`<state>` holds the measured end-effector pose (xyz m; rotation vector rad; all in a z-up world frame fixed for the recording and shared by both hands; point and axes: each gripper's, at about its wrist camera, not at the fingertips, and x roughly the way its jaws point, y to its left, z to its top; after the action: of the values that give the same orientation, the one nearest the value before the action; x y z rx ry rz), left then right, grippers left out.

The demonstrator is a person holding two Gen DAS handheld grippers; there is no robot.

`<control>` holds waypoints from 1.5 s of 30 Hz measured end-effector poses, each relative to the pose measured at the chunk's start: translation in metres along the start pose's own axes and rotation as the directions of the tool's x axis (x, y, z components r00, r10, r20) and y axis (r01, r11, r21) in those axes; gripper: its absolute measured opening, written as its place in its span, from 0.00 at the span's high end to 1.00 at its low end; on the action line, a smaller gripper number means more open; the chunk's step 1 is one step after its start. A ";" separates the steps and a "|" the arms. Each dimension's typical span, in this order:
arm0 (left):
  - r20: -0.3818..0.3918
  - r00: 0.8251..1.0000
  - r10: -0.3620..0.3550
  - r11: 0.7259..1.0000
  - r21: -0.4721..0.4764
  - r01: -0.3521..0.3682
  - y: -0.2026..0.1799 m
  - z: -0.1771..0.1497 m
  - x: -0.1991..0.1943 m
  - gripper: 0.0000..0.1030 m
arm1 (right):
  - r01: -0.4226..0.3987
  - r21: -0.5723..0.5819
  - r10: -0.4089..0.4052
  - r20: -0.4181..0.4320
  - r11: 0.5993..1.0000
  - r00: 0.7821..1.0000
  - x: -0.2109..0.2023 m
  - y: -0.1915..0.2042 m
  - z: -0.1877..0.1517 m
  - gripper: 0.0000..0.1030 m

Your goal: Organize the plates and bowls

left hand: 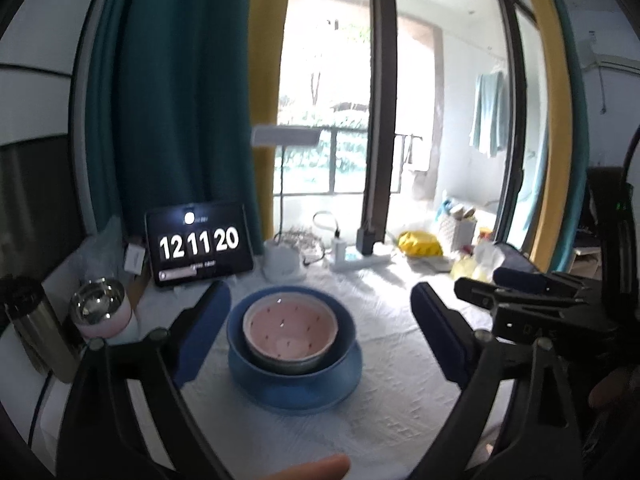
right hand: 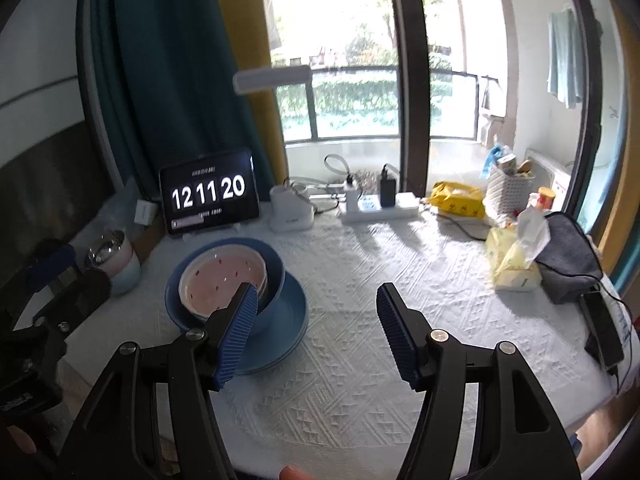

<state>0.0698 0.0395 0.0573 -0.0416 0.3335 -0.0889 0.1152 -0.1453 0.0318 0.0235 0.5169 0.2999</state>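
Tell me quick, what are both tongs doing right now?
Left tongs: open, empty, either side of the pink speckled ceramic bowl.
Right tongs: open, empty.

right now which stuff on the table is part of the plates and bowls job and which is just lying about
Part of the job:
- pink bowl, nested in the blue bowl
- blue bowl, sitting on the blue plate
- blue plate

Just lying about:
- tablet clock
- steel-lined cup
- power strip
- yellow bag
- tissue pack
- grey pouch
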 end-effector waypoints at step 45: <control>0.230 0.973 0.017 1.000 0.009 -0.020 -0.009 0.005 -0.064 0.04 | 0.178 -0.023 -0.154 0.398 0.984 0.904 -0.125 -0.020 -0.022 0.36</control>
<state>0.0104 0.0370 0.0838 -0.0375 0.1016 -0.0668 0.0060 -0.2015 0.0709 -0.0175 0.1049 0.1357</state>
